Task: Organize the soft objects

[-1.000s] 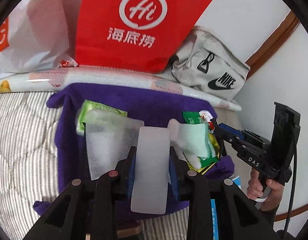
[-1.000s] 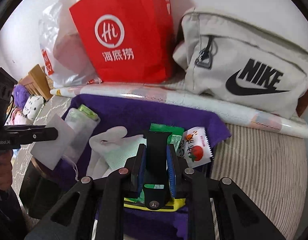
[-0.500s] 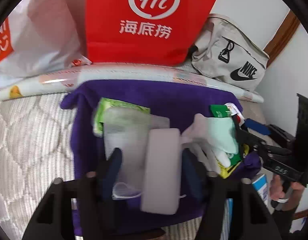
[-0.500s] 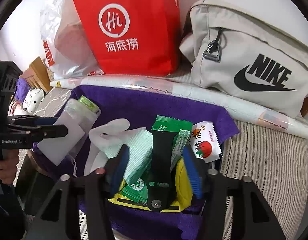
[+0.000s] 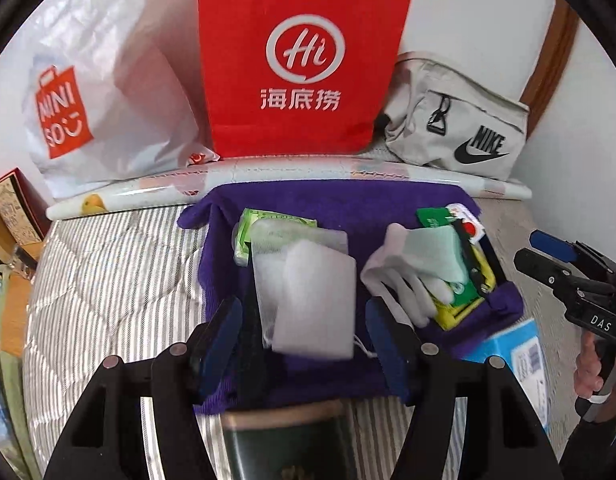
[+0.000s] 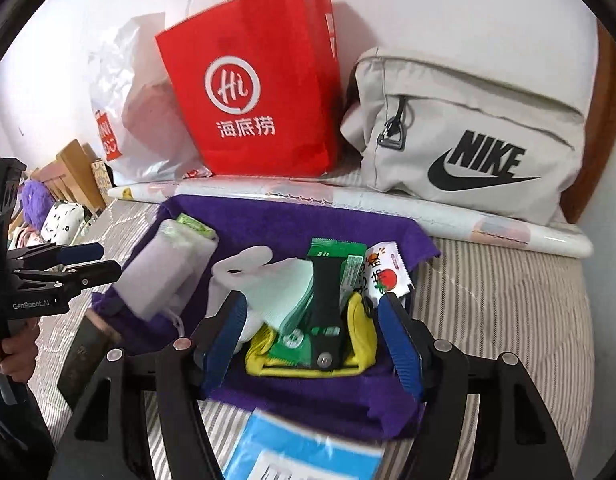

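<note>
Both sets of jaws have let go since the earlier frames: the left gripper (image 5: 303,340) then clamped the white foam pad (image 5: 316,300), the right gripper (image 6: 312,344) the black strap (image 6: 328,312), and both now stand wide with nothing pressed between the pads, the right pair opening a touch more.

Nearest the left jaws, between and just beyond the tips, the foam pad lies on a translucent pouch (image 5: 299,244) atop the purple towel (image 5: 332,204). It looks feather-light and squashy (easy to crush), so I judge a gentle pinch across its short edges is best.

Between the right jaws sit the strap, a yellow pouch (image 6: 360,344), a folded mint cloth (image 6: 283,292) and white gloves (image 6: 243,264), all limp; I would grip the stack low, through the pouch. Snack packets (image 6: 384,276) lie just past the right tip.

Beyond the towel stand a red paper bag (image 6: 247,92) and a beige Nike bag (image 6: 468,132).

The left view alone shows a dark object (image 5: 283,436) under its jaws; only the right view shows plush toys (image 6: 55,212) far left.
</note>
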The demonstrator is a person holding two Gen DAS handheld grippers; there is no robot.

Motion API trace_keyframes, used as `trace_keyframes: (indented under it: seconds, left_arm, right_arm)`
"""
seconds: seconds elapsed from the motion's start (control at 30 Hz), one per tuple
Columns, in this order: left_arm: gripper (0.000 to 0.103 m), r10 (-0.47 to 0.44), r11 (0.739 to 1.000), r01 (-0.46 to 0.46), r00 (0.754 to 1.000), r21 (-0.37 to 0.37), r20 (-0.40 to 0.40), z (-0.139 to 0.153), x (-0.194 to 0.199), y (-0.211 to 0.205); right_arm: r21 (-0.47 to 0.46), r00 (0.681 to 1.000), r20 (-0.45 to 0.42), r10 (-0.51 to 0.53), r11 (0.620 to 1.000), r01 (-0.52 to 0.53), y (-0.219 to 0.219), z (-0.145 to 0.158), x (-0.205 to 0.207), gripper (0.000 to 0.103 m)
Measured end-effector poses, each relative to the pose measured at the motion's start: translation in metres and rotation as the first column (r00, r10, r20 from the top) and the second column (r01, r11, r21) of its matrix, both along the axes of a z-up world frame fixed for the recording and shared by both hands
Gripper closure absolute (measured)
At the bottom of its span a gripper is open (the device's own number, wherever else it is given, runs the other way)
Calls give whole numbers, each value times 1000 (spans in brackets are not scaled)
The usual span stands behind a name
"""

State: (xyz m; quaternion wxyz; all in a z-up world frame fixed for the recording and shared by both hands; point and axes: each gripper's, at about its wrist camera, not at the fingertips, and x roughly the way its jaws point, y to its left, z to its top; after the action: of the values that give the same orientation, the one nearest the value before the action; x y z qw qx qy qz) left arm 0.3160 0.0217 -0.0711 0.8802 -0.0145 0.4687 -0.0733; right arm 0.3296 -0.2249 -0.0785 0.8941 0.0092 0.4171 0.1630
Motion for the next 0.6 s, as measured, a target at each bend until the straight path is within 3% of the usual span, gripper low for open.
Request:
trace_keyframes:
  seconds: [0.27, 0.6]
  left_arm:
    - [39, -11, 999, 9, 997, 33, 78, 30, -57, -9]
    - [20, -21, 999, 16, 983, 29, 182, 62, -136, -22]
  right_arm:
    - [-3, 998, 33, -47, 999, 47, 0, 27, -61, 25]
    - [-53, 993, 76, -86, 994, 91, 9, 52, -136, 25]
